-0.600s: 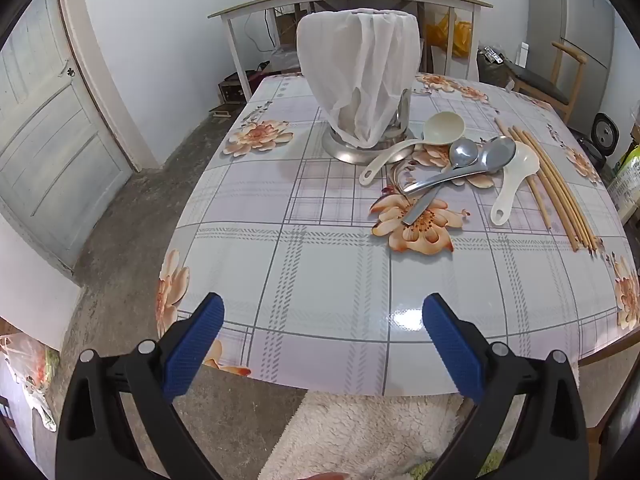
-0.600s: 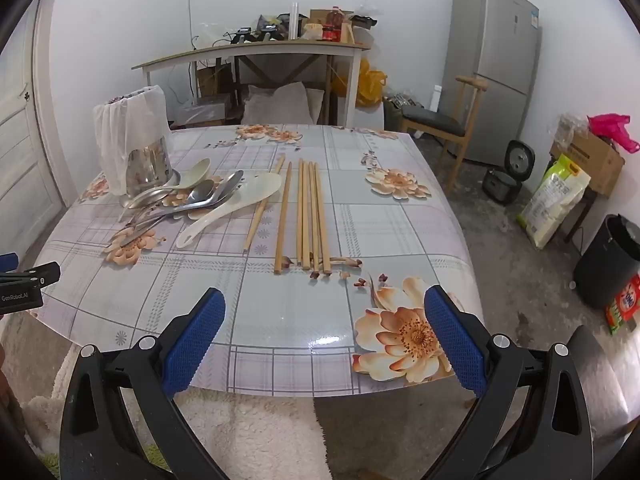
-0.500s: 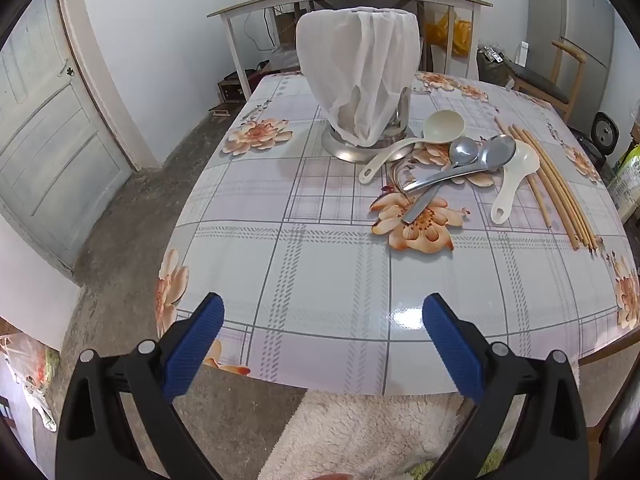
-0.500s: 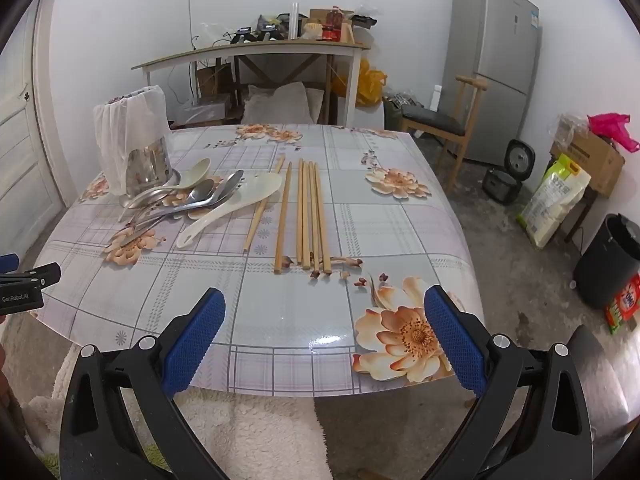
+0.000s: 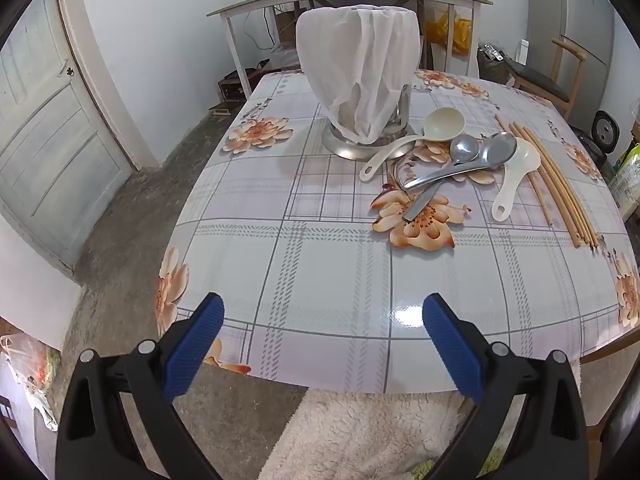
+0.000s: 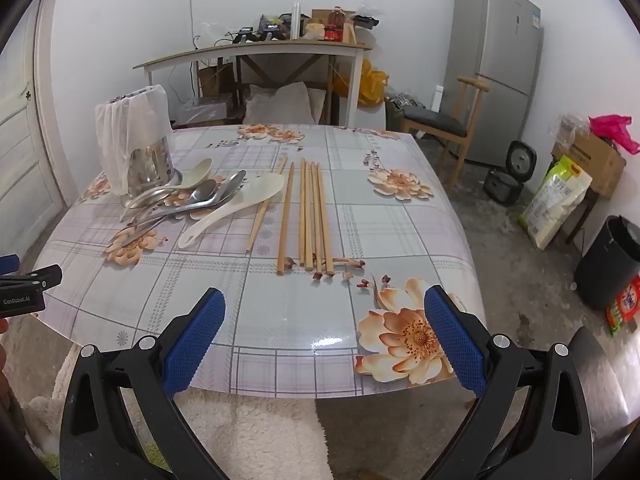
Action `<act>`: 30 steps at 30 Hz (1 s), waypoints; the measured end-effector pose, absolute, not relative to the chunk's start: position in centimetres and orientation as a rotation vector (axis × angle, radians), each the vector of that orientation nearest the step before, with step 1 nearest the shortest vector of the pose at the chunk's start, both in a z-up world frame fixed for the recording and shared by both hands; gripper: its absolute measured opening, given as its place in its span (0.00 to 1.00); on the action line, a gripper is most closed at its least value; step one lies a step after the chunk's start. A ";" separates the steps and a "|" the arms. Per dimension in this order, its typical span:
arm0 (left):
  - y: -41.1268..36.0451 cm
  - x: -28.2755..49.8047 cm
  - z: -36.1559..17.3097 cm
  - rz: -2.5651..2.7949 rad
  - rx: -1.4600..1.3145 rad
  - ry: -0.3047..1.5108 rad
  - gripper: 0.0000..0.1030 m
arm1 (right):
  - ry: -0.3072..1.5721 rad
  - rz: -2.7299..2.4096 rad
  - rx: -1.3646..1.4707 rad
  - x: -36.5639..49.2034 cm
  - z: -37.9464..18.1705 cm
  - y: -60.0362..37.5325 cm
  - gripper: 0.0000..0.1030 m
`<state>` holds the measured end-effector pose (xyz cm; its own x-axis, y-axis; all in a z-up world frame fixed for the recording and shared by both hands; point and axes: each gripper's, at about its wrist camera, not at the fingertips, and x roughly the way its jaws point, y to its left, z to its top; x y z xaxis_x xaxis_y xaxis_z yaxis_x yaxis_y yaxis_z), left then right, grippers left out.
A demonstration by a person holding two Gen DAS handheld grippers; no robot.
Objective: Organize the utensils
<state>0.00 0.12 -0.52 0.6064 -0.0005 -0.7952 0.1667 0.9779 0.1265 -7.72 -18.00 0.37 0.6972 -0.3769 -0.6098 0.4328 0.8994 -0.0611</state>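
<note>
A steel utensil holder (image 5: 362, 146) (image 6: 151, 168) draped with a white cloth (image 5: 360, 68) stands at the table's far left. Beside it lie a cream ladle (image 5: 404, 142), metal spoons (image 5: 464, 162) (image 6: 192, 202) and a white rice paddle (image 5: 514, 174) (image 6: 236, 206). Several wooden chopsticks (image 6: 310, 216) (image 5: 556, 184) lie in a row to their right. My left gripper (image 5: 323, 338) hangs open over the near table edge, well short of the utensils. My right gripper (image 6: 325, 330) is open too, nothing between its fingers, just before the chopstick ends.
The flowered tablecloth (image 6: 256, 304) covers the table. A fluffy rug (image 5: 360, 432) lies on the floor below. A wooden chair (image 6: 444, 124), a fridge (image 6: 494, 68), a rice cooker (image 6: 508, 176) and a black bin (image 6: 610, 264) stand to the right. A door (image 5: 44, 128) is at the left.
</note>
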 end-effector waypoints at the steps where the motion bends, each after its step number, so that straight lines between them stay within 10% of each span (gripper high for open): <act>1: 0.1 0.0 -0.5 -0.098 0.197 0.917 0.95 | 0.660 -0.453 0.089 -7.8 0.2 -18.0 0.92; 30: 0.3 0.1 -0.9 -0.098 0.203 0.920 0.94 | 0.663 -0.453 0.092 -7.7 0.3 -17.9 0.92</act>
